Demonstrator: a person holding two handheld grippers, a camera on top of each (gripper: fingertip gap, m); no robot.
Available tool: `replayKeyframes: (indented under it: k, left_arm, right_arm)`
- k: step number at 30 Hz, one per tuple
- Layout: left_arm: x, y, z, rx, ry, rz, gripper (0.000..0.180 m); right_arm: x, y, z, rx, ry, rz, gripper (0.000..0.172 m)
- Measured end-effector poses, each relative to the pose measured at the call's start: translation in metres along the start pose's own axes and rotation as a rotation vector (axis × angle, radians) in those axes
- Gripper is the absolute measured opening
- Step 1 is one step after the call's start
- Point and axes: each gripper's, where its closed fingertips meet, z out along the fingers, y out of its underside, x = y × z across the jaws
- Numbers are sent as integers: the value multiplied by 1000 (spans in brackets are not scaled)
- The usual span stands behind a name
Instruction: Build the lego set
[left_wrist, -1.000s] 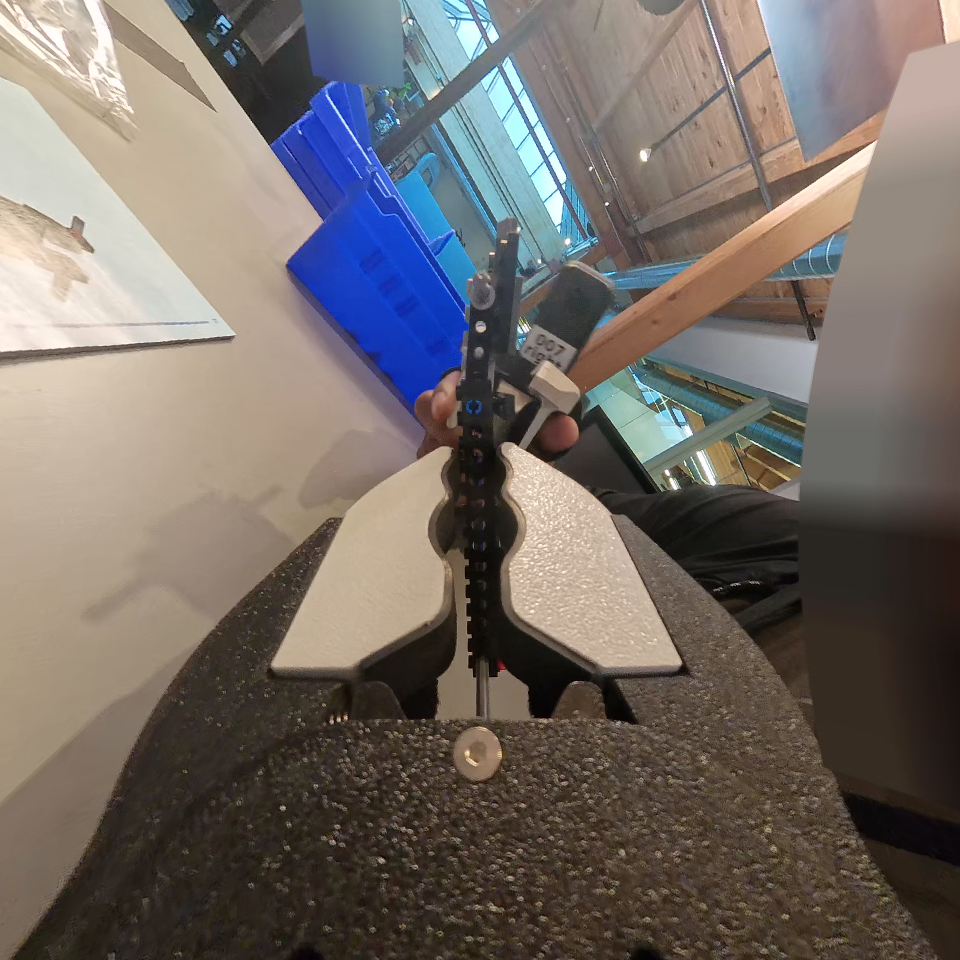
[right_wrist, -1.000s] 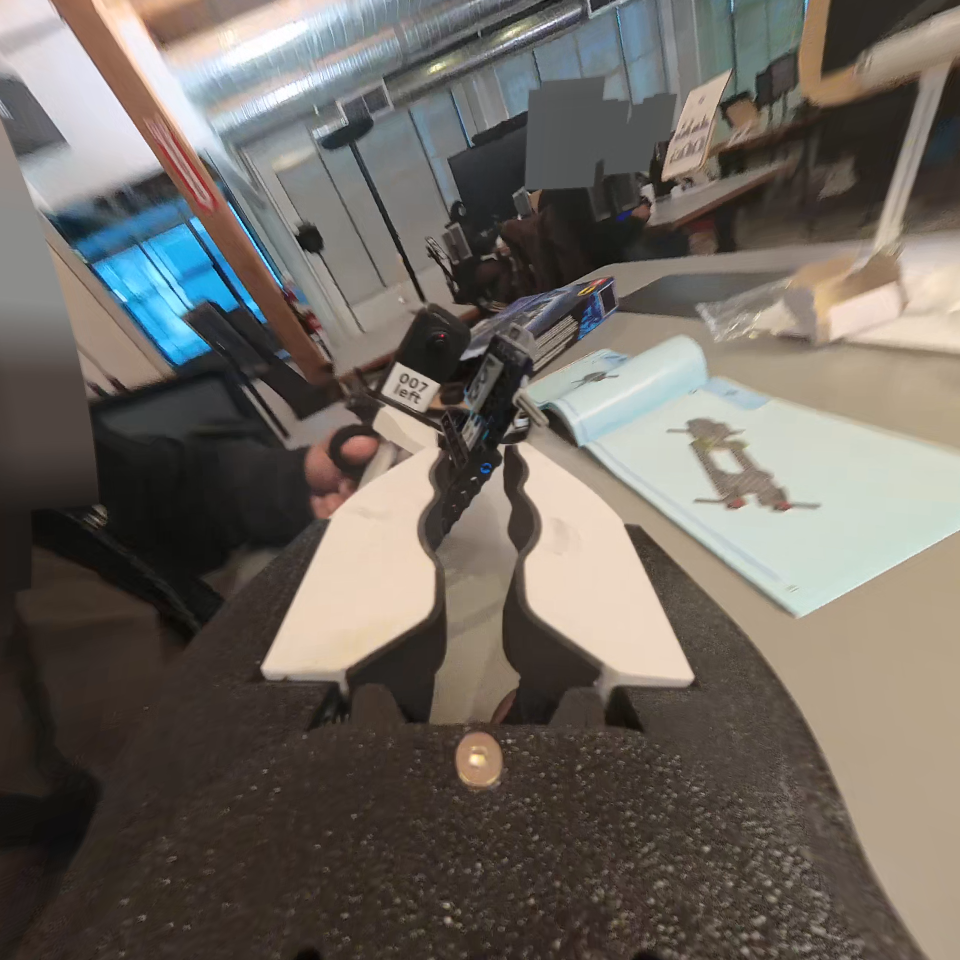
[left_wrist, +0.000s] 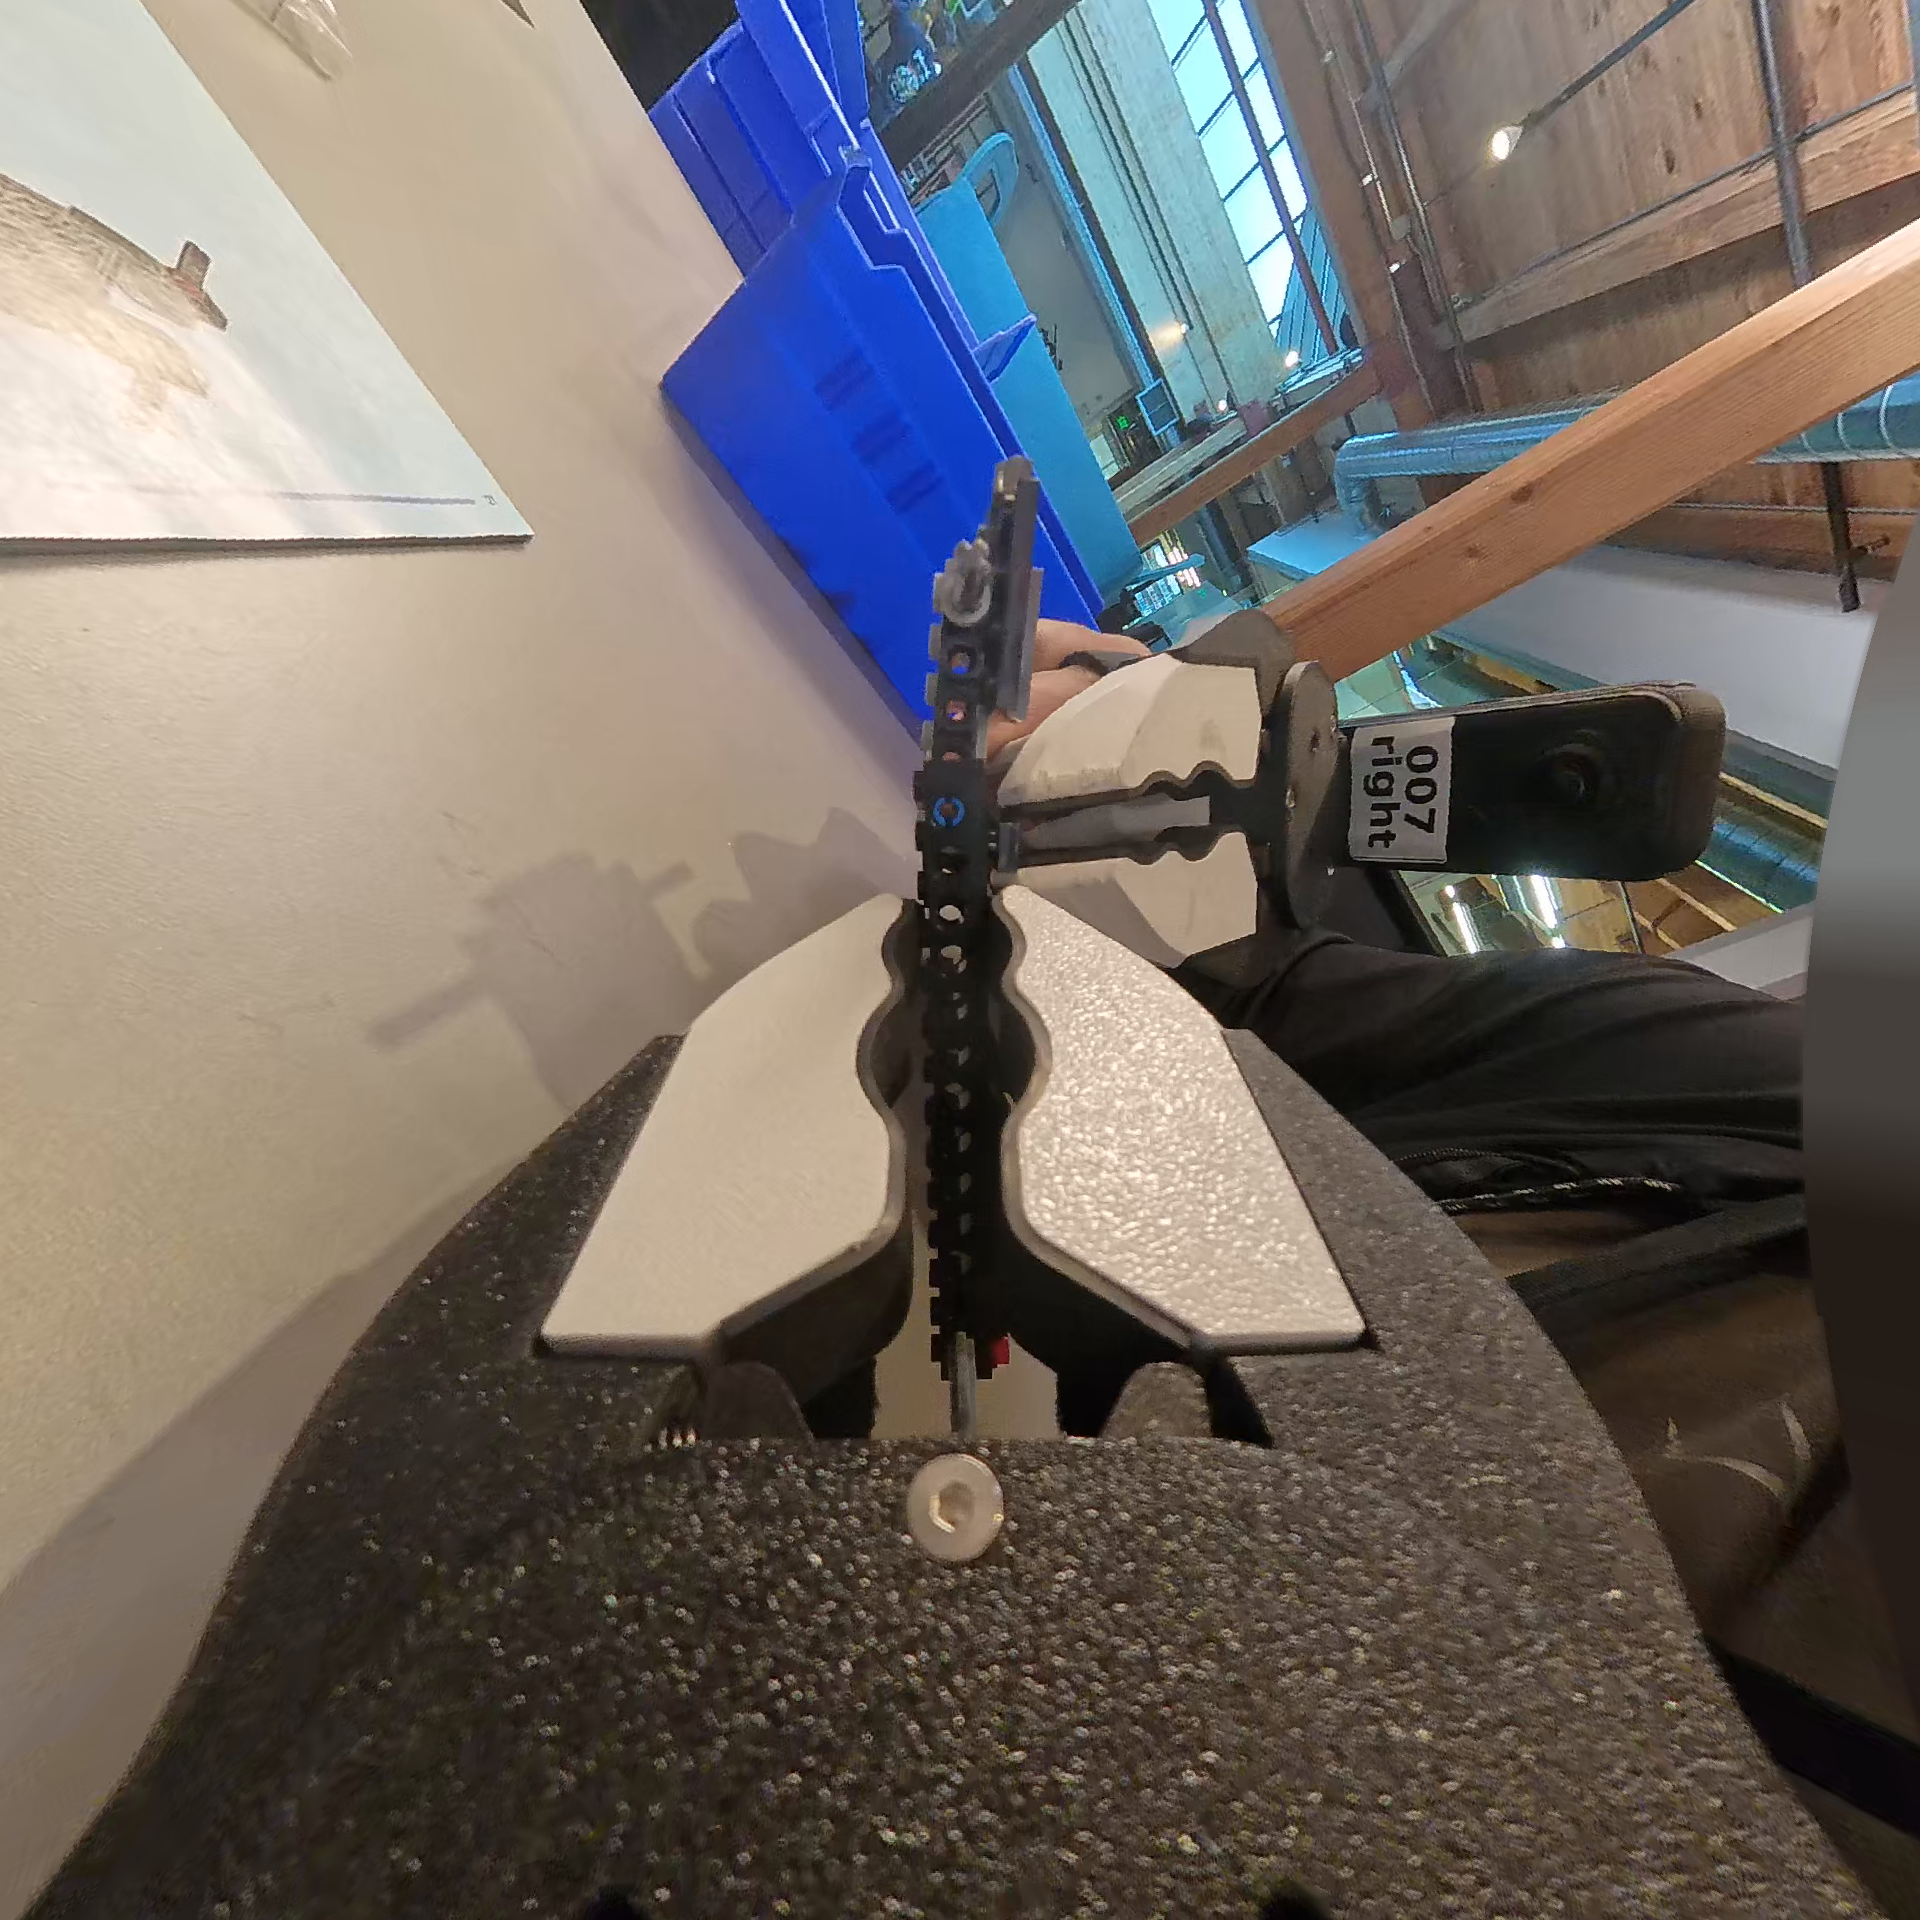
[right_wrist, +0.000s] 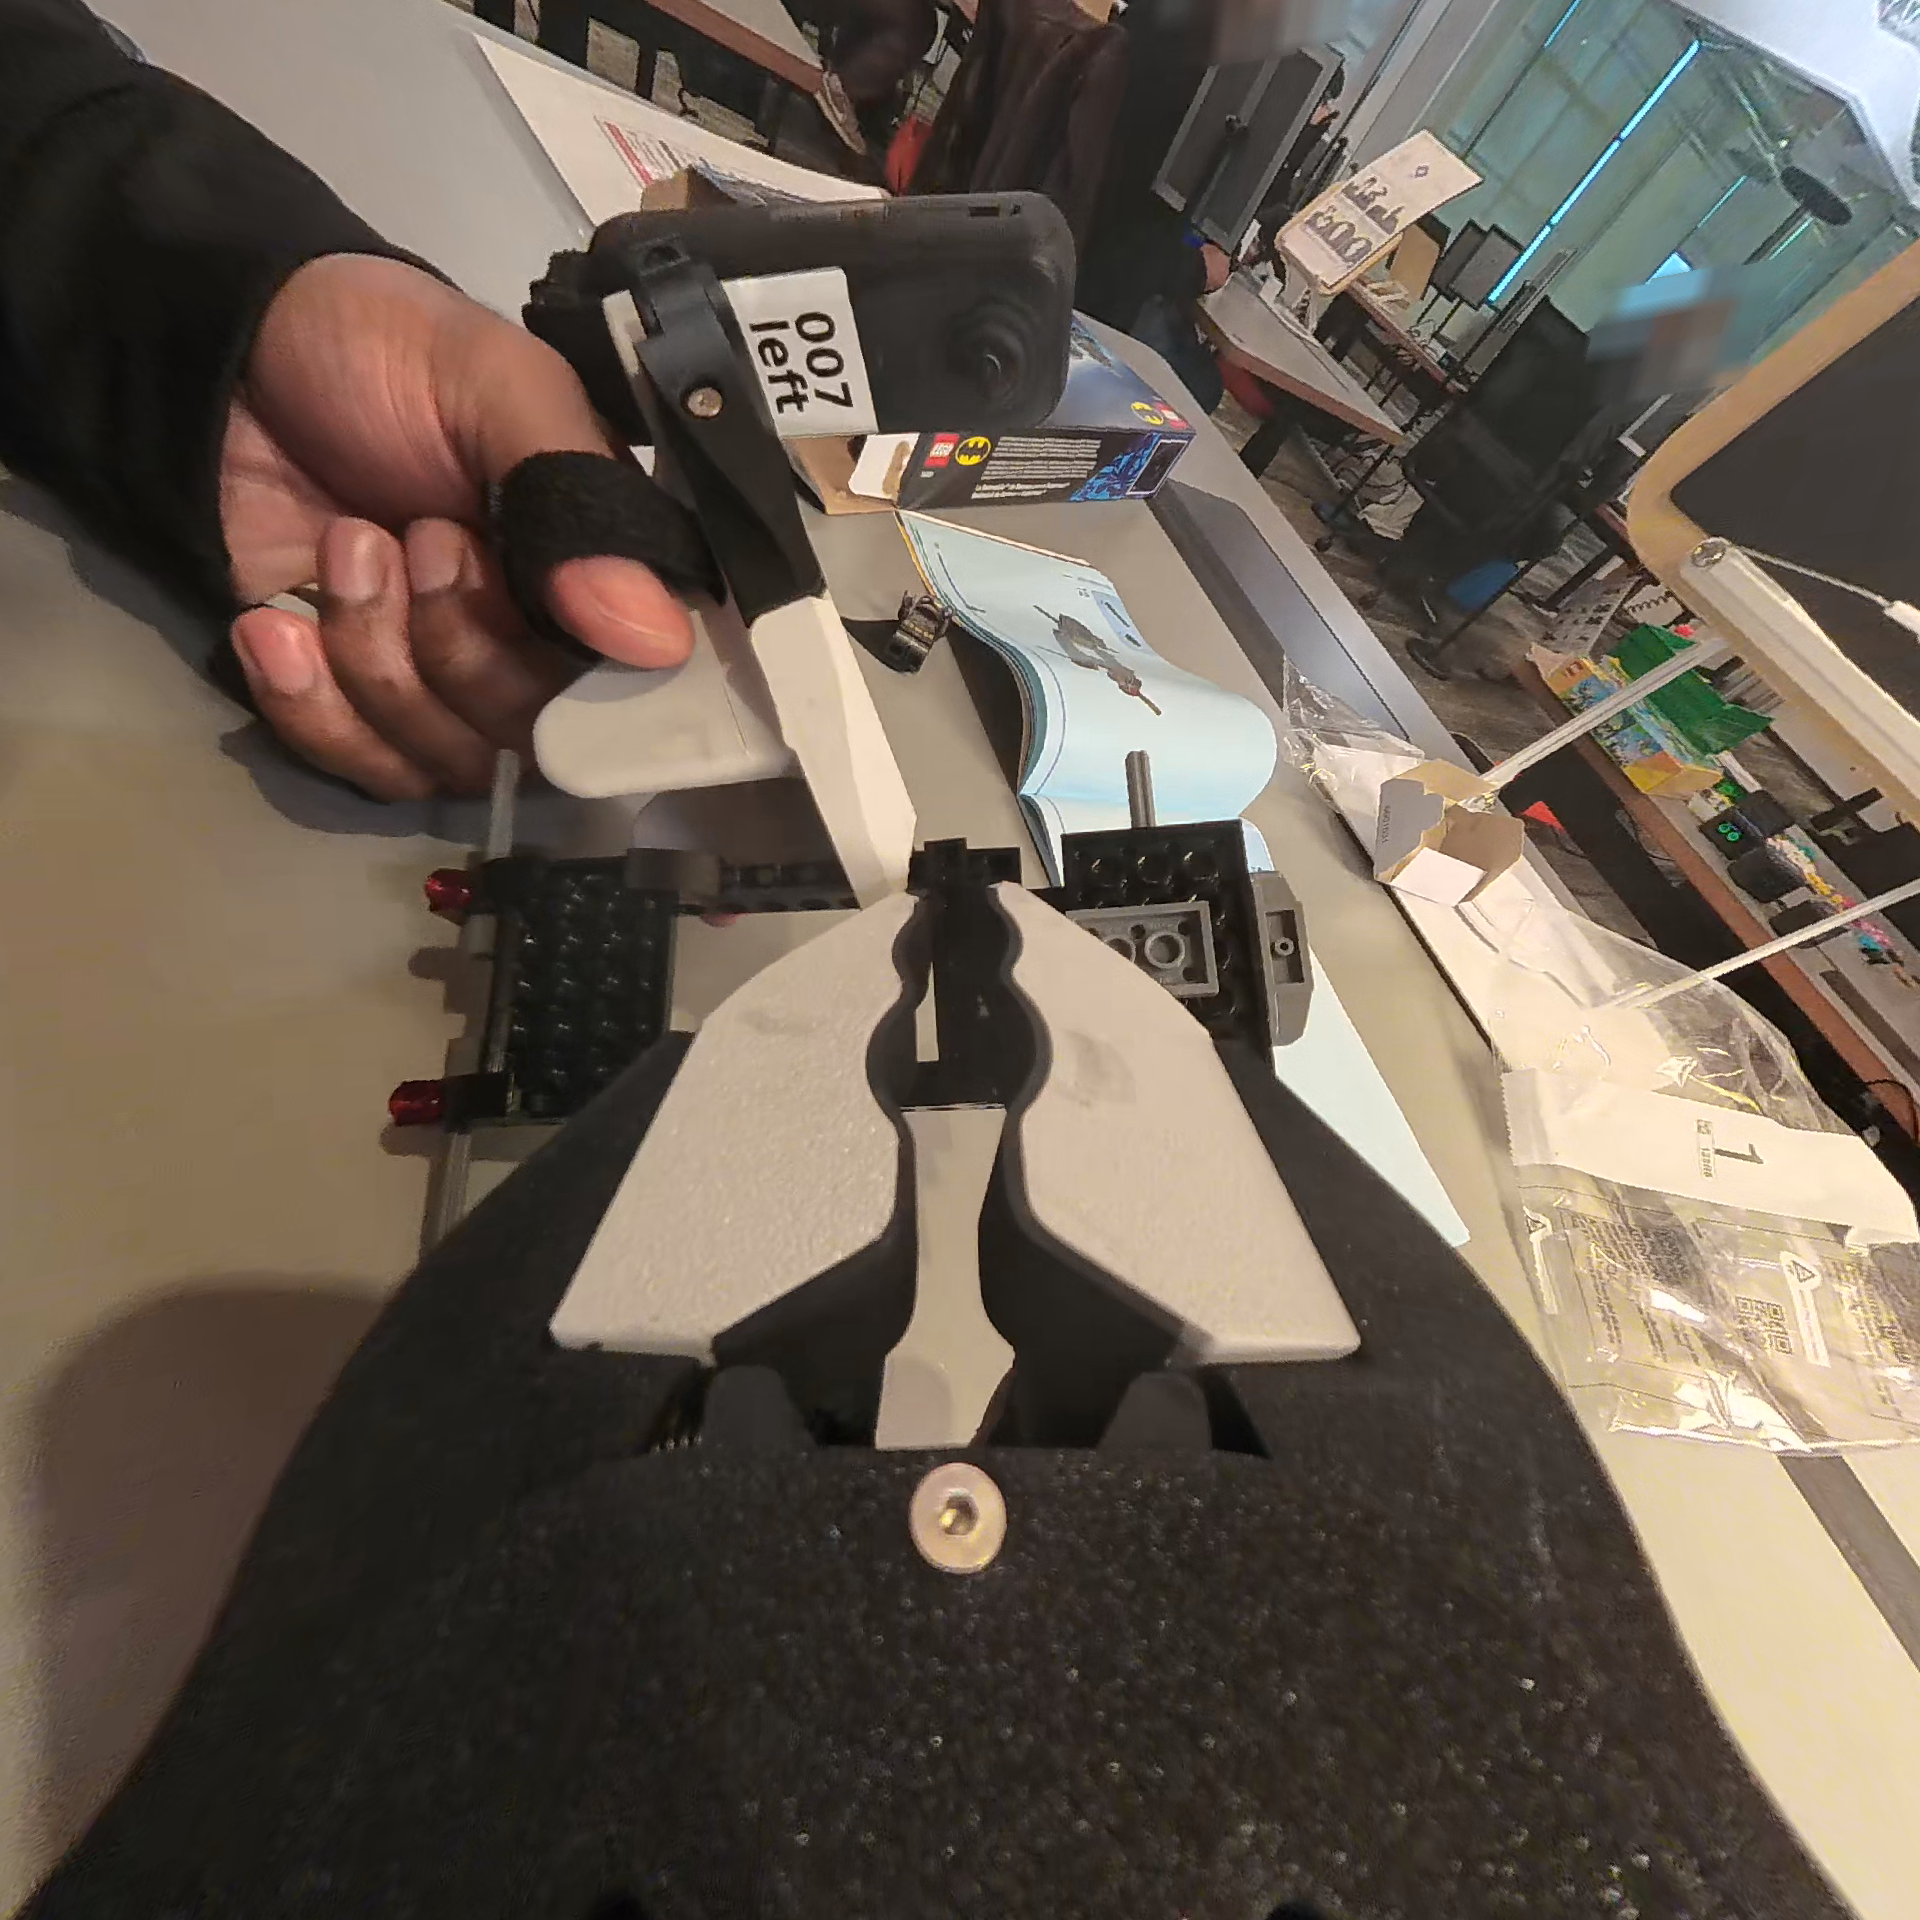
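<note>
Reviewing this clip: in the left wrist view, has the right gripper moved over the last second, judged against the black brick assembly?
Yes. The right gripper has swung from behind the black brick assembly out to its right side, its fingers now pointing sideways at the beam.

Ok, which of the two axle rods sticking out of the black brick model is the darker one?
The dark grey rod at the model's right end, over the blue booklet; the left rod by the hand is pale grey.
</note>
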Motion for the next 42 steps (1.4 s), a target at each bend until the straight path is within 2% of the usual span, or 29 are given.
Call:
replayKeyframes:
  k: [7,12,15,20,24,30,35,38,42]
  left_arm:
    - [-1,-1,0,12,-1,-1,11]
    - [-3,-12,-7,75,22,-31,11]
    - [0,-18,-11,111,57,-42,12]
    - [13,-26,-16,162,145,-3,12]
    - [27,-27,-19,183,208,110,12]
    - [40,-20,-17,170,225,311,12]
    - [42,-17,-14,163,239,330,12]
    - [43,-16,-15,158,245,337,12]
    - [45,-13,-13,146,243,356,12]
  right_arm:
    - [0,0,-1,5,10,8,9]
    - [2,-7,-9,62,-11,136,25]
    - [11,-7,-18,95,-12,291,26]
    - [31,-4,-30,194,-88,693,29]
    - [25,-13,-31,262,-214,841,36]
    - [12,-25,-32,312,-299,842,33]
    - [6,-27,-32,306,-311,819,28]
    - [6,-29,-32,325,-314,828,20]
    - [4,-29,-32,331,-327,831,19]
